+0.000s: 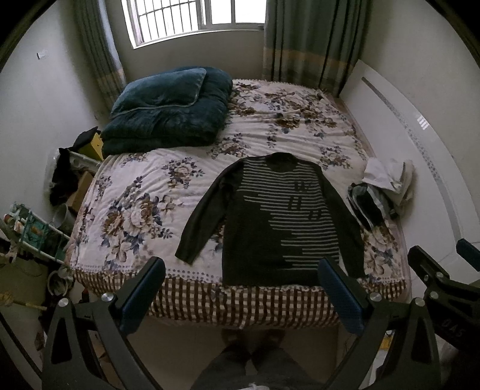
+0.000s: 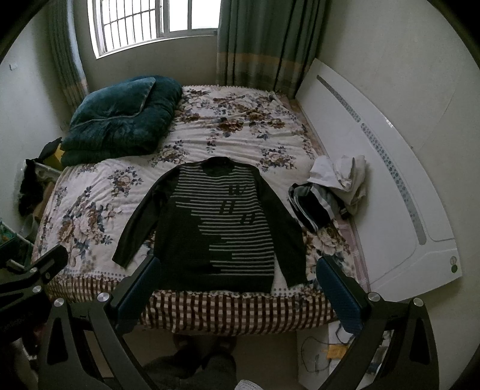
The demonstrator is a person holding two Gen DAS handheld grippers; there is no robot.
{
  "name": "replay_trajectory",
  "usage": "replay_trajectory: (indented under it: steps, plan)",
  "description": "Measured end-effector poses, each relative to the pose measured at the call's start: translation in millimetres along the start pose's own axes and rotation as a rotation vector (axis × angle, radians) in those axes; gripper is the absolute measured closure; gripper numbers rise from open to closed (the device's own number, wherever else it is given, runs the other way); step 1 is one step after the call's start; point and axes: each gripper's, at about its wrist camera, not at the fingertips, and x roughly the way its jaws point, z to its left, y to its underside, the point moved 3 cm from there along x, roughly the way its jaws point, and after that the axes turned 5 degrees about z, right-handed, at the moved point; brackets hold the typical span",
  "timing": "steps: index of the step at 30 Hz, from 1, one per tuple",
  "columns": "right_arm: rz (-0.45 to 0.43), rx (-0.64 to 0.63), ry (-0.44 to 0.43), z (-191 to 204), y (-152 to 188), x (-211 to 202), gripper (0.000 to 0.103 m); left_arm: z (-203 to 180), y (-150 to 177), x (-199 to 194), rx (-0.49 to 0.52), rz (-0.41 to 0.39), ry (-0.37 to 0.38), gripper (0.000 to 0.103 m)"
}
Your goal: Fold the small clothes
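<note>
your left gripper (image 1: 240, 288) and right gripper (image 2: 237, 285) hang wide apart and empty above the sweater (image 2: 222, 228), so if you pinch only one sleeve, the flat body may drag and wrinkle.

The room is dimly lit by daylight from the window (image 1: 198, 18), which is blown out to white. Away from the window, edges are bowed and darkened by fisheye distortion; focus is kept sharp.

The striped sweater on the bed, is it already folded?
No. The striped sweater lies spread flat on the bed, front up, with both long sleeves stretched out to its sides.
</note>
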Motion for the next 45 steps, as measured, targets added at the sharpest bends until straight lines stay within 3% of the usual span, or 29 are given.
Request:
replay_trajectory:
  steps: [7,11,17,23,30,33,38,40,41,43,44,45]
  plan:
    - [0.030,0.064,0.013,-9.4,0.7,27.3,0.000,2.7,-29.3,36.8,0.032,-0.064,-0.036,0.000]
    - [0.068,0.165,0.052,-40.6,-2.1,79.4,0.000,0.4,-52.2,88.7,0.066,-0.097,-0.086,0.000]
    - [0.170,0.361,0.129,-132.7,9.5,205.8,0.000,-18.3,-71.7,201.3,0.083,-0.005,-0.175,0.000]
    - [0.334,0.449,0.196,-226.1,47.4,383.9,0.000,-53.0,-76.8,320.5,0.083,0.114,-0.265,0.000]
    - [0.515,0.372,0.193,-255.2,108.1,571.1,0.000,-94.1,-60.4,452.5,0.094,0.249,-0.305,0.000]
    - [0.570,0.306,0.202,-249.9,133.8,622.1,0.001,-110.7,-46.6,498.5,0.128,0.291,-0.311,0.000]
    - [0.628,0.228,0.188,-234.4,164.8,667.4,0.001,-133.7,-28.9,546.2,0.195,0.334,-0.294,0.000]
    - [0.641,0.177,0.197,-225.6,172.7,678.3,0.009,-140.9,-25.3,555.2,0.230,0.338,-0.299,0.000]
    - [0.637,0.153,0.184,-219.9,176.0,682.4,0.018,-143.7,-24.5,557.5,0.243,0.337,-0.299,0.000]
    - [0.623,0.141,0.155,-214.4,176.6,682.7,0.047,-148.4,-26.1,559.2,0.261,0.328,-0.299,0.000]
    - [0.608,0.149,0.132,-212.8,173.1,679.9,0.074,-150.3,-27.9,558.8,0.271,0.320,-0.301,0.000]
    - [0.596,0.157,0.138,-213.9,169.7,676.8,0.094,-152.6,-30.7,558.8,0.278,0.312,-0.302,0.000]
